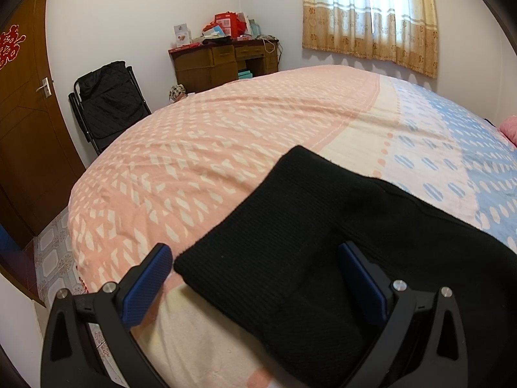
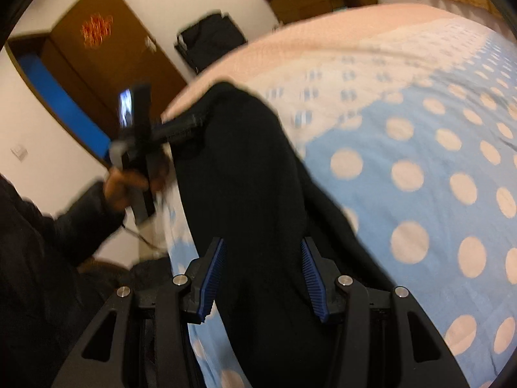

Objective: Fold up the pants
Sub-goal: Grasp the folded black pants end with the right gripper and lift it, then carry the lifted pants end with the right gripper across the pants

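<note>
The black ribbed pants [image 1: 290, 232] lie on the bed near its front edge, with one end folded over. My left gripper [image 1: 255, 255] is open, its blue fingers on either side of that folded end. In the right wrist view the pants [image 2: 252, 177] run away from me as a long dark strip. My right gripper [image 2: 261, 252] is open with the fabric between its blue pads [image 2: 213, 274], not pinched. The left gripper [image 2: 181, 129] shows at the far end of the pants, held in the person's hand.
The bed cover [image 1: 226, 135] is pink on the left and blue with dots [image 2: 420, 168] on the right. A black folding chair [image 1: 106, 103], a wooden desk [image 1: 226, 61] with boxes, a brown door [image 1: 29, 123] and a curtained window [image 1: 368, 16] surround the bed.
</note>
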Action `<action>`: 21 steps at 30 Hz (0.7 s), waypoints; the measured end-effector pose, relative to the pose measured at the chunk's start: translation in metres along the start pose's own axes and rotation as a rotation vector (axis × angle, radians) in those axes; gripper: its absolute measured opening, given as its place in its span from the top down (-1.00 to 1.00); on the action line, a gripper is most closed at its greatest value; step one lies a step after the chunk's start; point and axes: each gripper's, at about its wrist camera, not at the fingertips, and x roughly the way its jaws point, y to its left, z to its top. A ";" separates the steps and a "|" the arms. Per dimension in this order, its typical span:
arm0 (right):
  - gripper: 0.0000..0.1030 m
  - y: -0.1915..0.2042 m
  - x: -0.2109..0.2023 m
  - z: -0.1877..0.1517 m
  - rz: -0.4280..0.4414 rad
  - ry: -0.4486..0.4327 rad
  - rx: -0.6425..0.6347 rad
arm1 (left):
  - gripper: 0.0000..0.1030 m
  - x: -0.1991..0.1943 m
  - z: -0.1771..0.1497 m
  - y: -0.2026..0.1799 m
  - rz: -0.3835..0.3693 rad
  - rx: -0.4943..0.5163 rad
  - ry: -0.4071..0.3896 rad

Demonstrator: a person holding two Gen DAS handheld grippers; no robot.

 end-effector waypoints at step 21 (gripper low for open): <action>-0.11 -0.019 0.079 0.066 0.230 -0.093 0.215 | -1.00 0.000 0.001 -0.002 0.000 -0.002 0.001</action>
